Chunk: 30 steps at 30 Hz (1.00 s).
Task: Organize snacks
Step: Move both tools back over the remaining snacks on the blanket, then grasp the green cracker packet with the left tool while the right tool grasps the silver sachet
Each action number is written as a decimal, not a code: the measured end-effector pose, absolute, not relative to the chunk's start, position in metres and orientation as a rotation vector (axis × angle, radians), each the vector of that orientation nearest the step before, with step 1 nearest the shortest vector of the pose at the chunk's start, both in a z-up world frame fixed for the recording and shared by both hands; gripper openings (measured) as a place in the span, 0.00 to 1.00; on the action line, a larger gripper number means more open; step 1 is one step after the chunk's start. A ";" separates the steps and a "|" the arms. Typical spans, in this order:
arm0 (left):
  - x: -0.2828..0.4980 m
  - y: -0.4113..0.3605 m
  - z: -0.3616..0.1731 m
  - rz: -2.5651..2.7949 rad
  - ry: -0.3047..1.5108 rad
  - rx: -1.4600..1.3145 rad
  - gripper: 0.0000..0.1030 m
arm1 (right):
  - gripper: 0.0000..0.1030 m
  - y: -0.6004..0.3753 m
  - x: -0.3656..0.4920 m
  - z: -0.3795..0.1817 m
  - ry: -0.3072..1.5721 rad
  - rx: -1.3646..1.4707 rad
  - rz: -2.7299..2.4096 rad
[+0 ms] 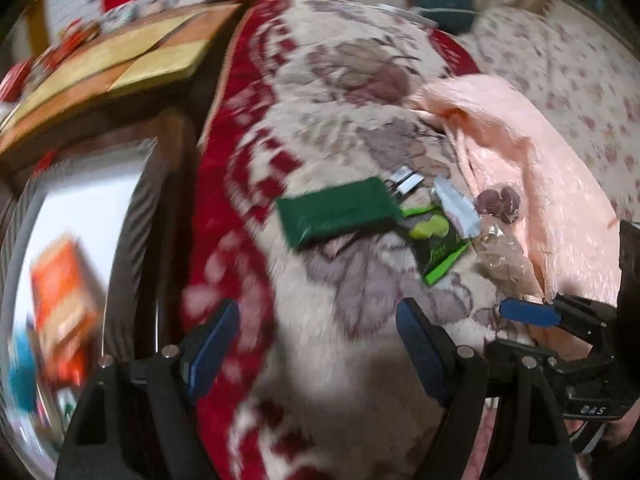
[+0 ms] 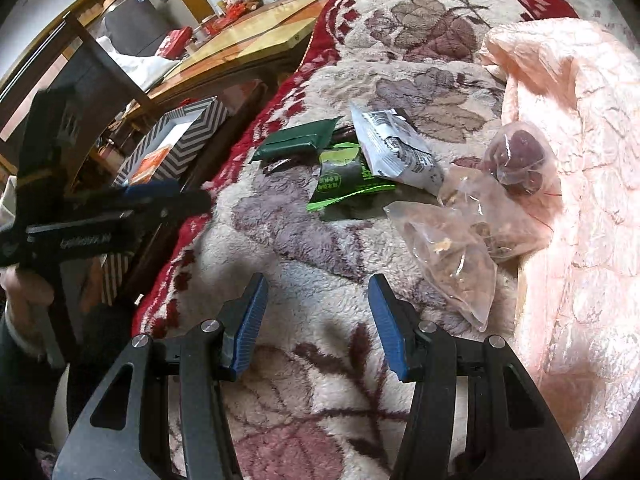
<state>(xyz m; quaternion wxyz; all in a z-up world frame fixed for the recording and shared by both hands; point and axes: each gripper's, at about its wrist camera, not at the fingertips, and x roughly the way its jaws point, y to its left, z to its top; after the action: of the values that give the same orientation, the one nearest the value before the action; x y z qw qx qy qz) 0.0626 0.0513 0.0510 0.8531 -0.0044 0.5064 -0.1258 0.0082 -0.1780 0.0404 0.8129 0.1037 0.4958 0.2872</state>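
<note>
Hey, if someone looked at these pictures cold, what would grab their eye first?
Probably the small heap of snack packets lying mid-blanket: a dark green pack, a white pouch and clear bags. The fluffy red-and-cream floral blanket fills most of the view, with a pink quilt along its right side.

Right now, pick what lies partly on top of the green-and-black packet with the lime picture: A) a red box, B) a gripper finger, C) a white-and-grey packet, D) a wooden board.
C: in the right wrist view the white-and-grey packet overlaps the upper right edge of the green-and-black packet on the blanket.
</note>
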 end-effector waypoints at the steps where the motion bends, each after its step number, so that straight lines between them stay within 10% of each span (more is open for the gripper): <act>1: 0.068 0.049 0.051 -0.286 1.064 0.008 0.80 | 0.51 -0.178 0.009 0.040 1.059 0.222 0.616; 27: 0.157 0.002 0.014 -0.561 1.147 0.375 0.80 | 0.51 -0.192 0.045 0.051 1.018 0.229 0.609; 30: 0.160 0.003 0.013 -0.568 1.164 0.367 0.61 | 0.51 -0.194 0.047 0.051 1.013 0.240 0.608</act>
<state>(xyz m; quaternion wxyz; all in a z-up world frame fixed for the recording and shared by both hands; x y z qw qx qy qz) 0.1598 0.0035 0.0130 0.7818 0.1698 0.5391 -0.2633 0.0466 -0.1942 0.0513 0.8238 0.1128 0.4763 0.2859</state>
